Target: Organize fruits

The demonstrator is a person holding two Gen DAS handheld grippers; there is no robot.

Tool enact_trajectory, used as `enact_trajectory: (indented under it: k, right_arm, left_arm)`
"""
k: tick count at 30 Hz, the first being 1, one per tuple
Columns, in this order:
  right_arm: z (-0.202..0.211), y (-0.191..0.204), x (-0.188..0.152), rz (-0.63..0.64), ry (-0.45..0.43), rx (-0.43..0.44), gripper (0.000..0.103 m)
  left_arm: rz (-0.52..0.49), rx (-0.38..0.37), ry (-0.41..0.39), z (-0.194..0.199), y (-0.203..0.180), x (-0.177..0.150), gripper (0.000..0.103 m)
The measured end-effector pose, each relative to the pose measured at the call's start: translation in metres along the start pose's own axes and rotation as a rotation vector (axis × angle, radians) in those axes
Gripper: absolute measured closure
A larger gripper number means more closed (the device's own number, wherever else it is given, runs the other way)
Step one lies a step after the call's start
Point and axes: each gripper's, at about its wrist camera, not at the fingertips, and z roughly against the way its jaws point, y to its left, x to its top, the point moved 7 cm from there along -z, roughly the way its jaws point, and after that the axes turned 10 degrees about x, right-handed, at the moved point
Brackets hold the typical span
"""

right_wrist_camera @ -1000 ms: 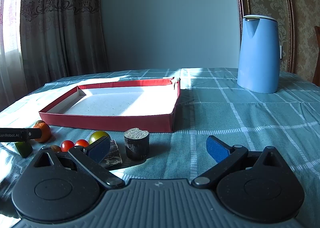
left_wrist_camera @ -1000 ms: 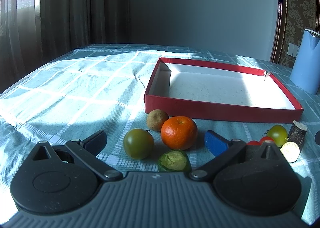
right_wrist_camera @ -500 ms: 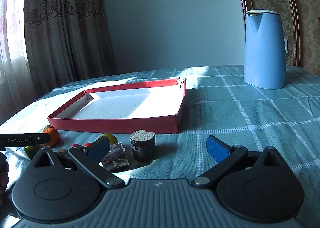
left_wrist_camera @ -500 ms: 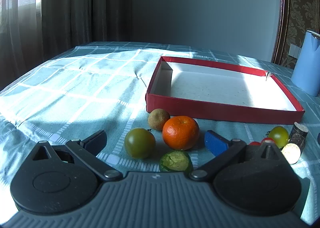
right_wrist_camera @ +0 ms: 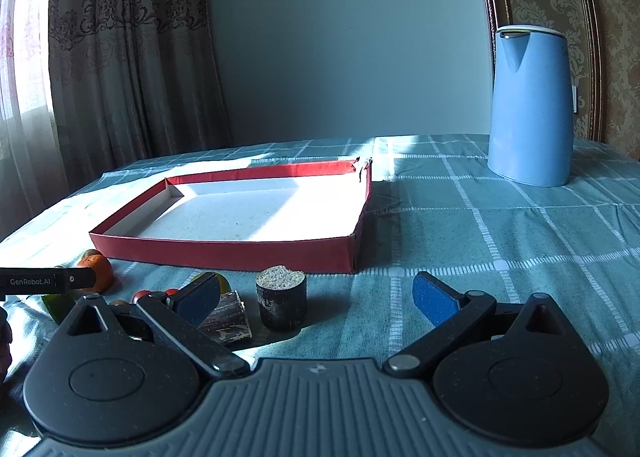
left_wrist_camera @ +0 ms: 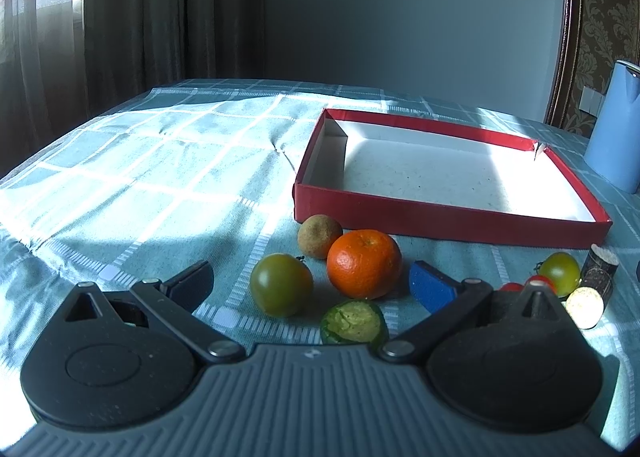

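L tool (left_wrist_camera: 310, 281) is seen spread wide w/ nothing between its fingers, held low over the counter (left_wrist_camera: 160, 185) w/ a checked teal cloth; vs. 1 s ago little is changed in its view, only the fruit group sits slightly higher in frame and the blue kettle (left_wrist_camera: 616, 129) is cut further by the right edge. Just ahead of it are grouped an orange (left_wrist_camera: 364, 263), a green tomato (left_wrist_camera: 281, 284), a brownish round fruit (left_wrist_camera: 320, 231) touching the orange, and a cut green piece (left_wrist_camera: 354, 323) nearest the tool. The red box (left_wrist_camera: 440, 213) lies beyond them, nothing inside. R tool (right_wrist_camera: 316, 295) is likewise spread and holding nothing; its view has been raised since 1 s ago, so the box (right_wrist_camera: 240, 253) and kettle (right_wrist_camera: 530, 105) appear lower and nearer. A dark cylinder w/ a pale cut top (right_wrist_camera: 281, 303) stands between its fingers' line, apart from both; a dark chunk (right_wrist_camera: 228, 319) lies beside the left finger. Small red tomatoes (left_wrist_camera: 540, 280) and a yellow-green tomato (left_wrist_camera: 562, 273) sit near the cylinders.
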Motion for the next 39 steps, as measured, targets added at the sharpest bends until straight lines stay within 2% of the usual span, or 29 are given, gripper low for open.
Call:
enact_trajectory:
  k: [9,17,21,23,25,27,29,33,39]
  right_arm:
    - [-0.002,-0.010,0.005,0.045,0.009,-0.001,0.000]
    - [-0.014,-0.002,0.012,0.083,0.020,0.029,0.001]
    - [-0.032,0.000,0.009,0.075,0.071,0.048,0.024]
    - [-0.037,-0.001,0.005,0.067,0.087,0.047,0.028]
    - [-0.041,-0.001,0.003,0.052,0.107,0.069,0.039]
    - [-0.044,0.000,0.002,0.048,0.122,0.077,0.040]
    - [-0.047,-0.001,0.001,0.034,0.137,0.097,0.047]
    - [-0.049,0.003,0.000,0.042,0.151,0.135,0.070]
    - [-0.041,0.014,0.006,0.067,0.116,0.132,0.070]
  left_arm:
    - [0.000,-0.003,0.005,-0.002,0.001,-0.001,0.000]
    - [0.000,-0.003,0.007,-0.002,0.001,-0.001,0.000]
    - [0.002,-0.003,0.008,-0.003,0.001,-0.001,0.000]
    - [0.001,-0.005,0.007,-0.003,0.001,-0.001,0.000]
    - [0.001,-0.005,0.007,-0.002,0.001,-0.002,0.000]
    - [0.001,-0.005,0.007,-0.002,0.001,-0.001,0.000]
    - [0.001,-0.006,0.007,-0.002,0.001,-0.001,0.000]
    - [0.001,-0.004,0.012,-0.003,0.001,-0.002,0.000]
    - [-0.002,-0.005,0.015,-0.004,0.001,-0.002,0.000]
